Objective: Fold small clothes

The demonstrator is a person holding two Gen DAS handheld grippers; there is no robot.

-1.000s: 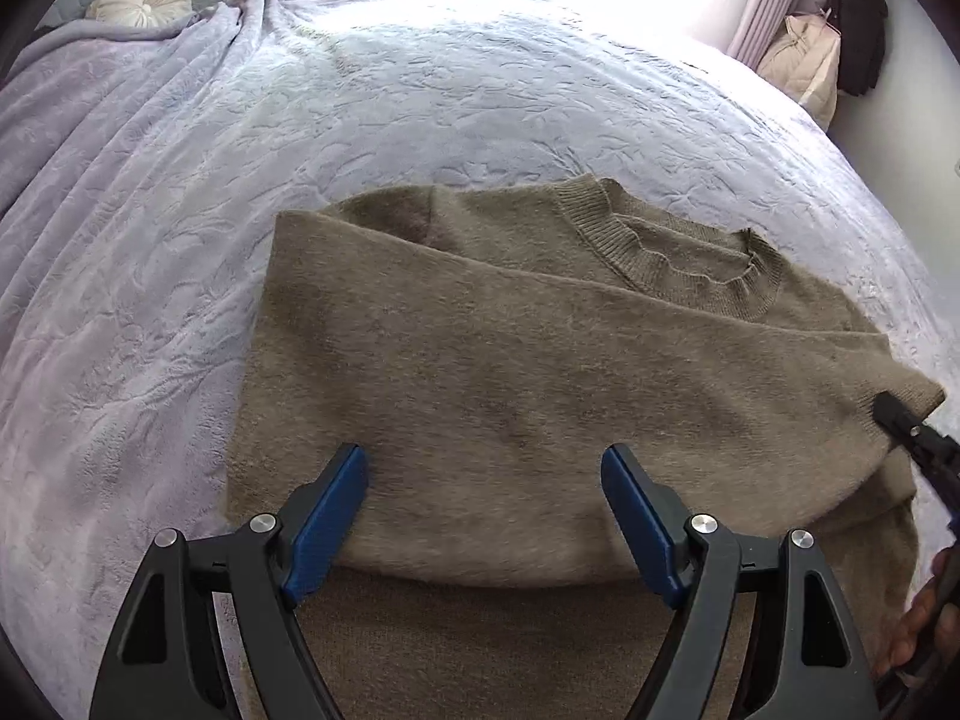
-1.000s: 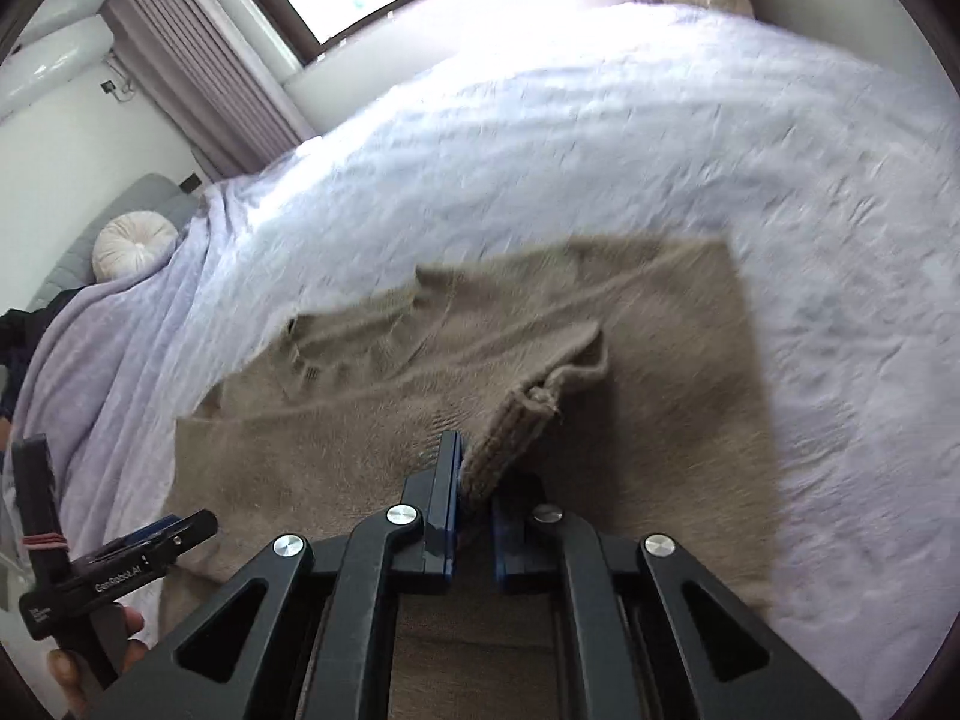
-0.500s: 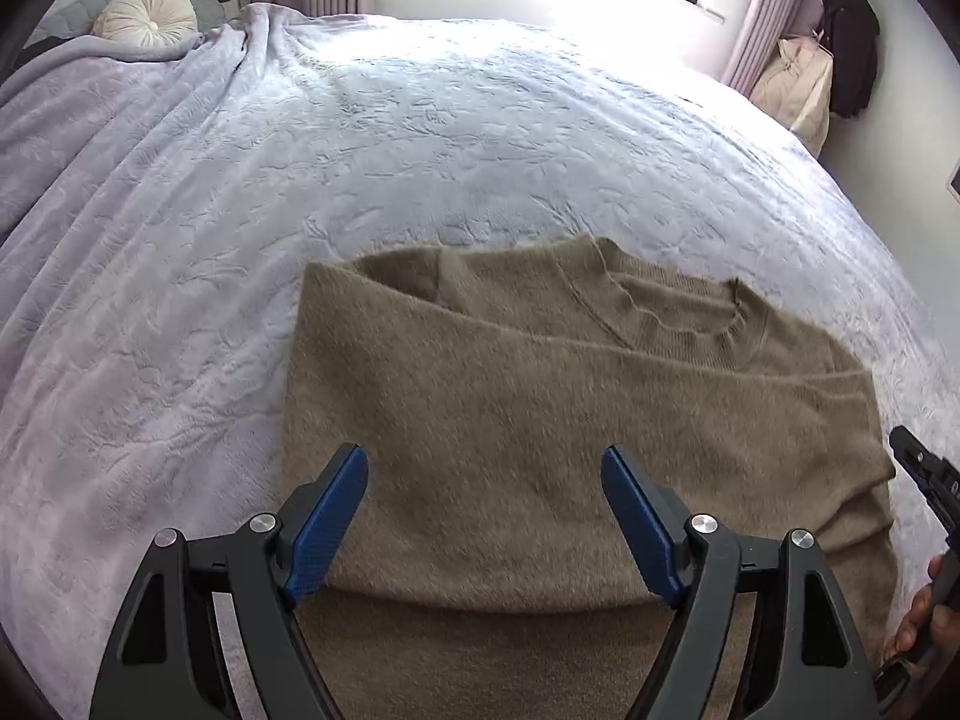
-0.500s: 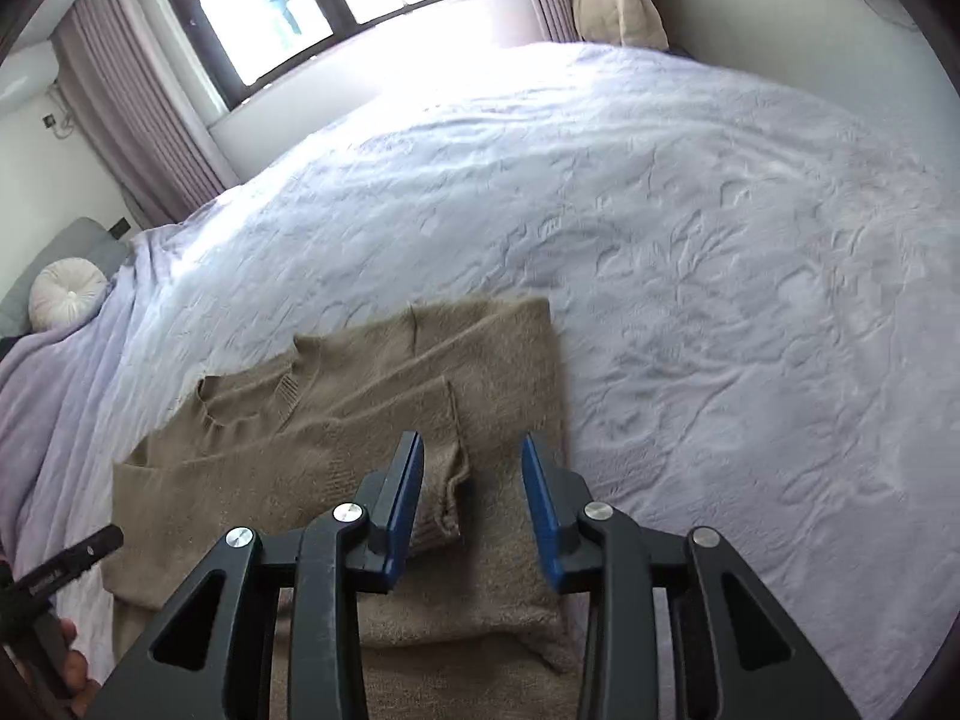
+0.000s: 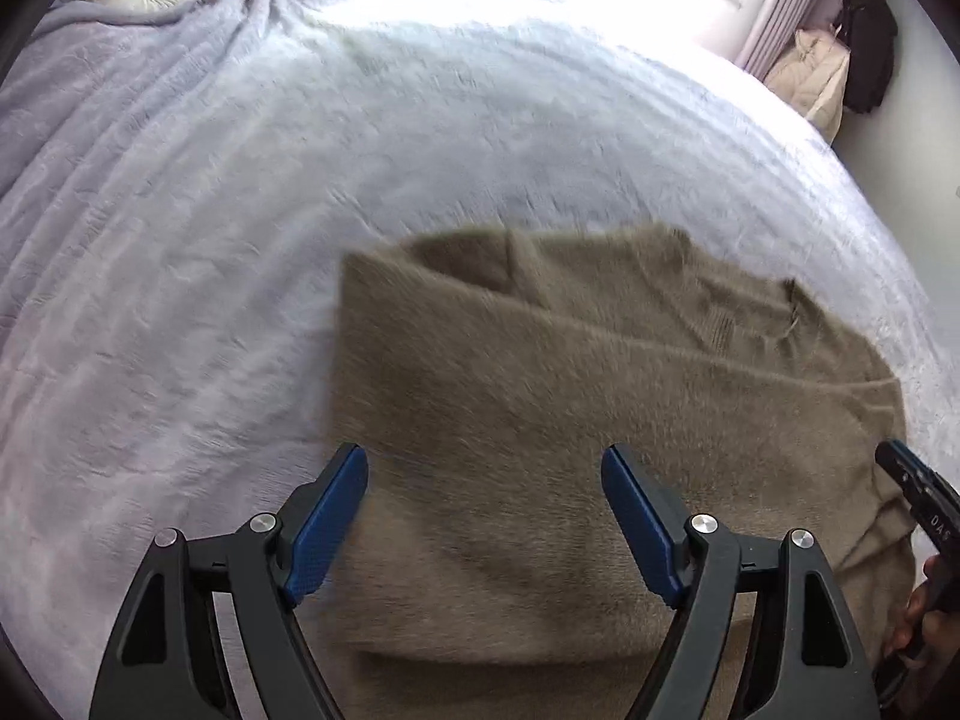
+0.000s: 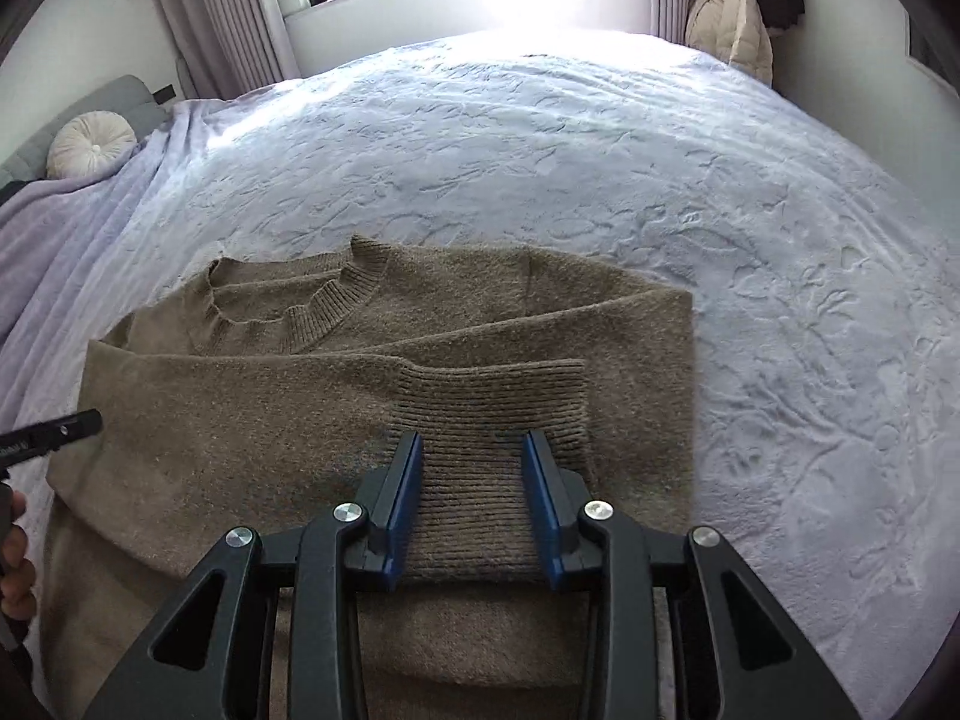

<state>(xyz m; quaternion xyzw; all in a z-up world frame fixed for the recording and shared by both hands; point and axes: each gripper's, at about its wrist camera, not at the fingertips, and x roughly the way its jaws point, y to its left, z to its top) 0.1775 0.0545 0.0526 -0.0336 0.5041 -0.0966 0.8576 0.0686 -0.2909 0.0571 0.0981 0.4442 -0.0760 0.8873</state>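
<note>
An olive-brown knitted sweater (image 5: 600, 390) lies flat on the bed with both sleeves folded across its body. Its ribbed collar (image 6: 300, 312) points toward the window. In the right wrist view, the ribbed cuff (image 6: 492, 396) of one sleeve rests flat on the sweater (image 6: 240, 420). My right gripper (image 6: 474, 498) hovers open over that cuff, its blue pads apart and off the knit. My left gripper (image 5: 486, 516) hangs wide open above the sweater's left part with nothing between its fingers. Each gripper's tip shows at the edge of the other's view.
The pale lilac embossed bedspread (image 6: 720, 240) stretches around the sweater on all sides. A round cream cushion (image 6: 90, 141) sits at the headboard, far left. Coats (image 6: 726, 18) hang by the curtains at the back right. A person's hand (image 6: 12, 564) holds the left gripper.
My right gripper has let go of the sleeve cuff and opened; the sleeve now lies flat across the sweater. My left gripper has drifted leftward, staying open.
</note>
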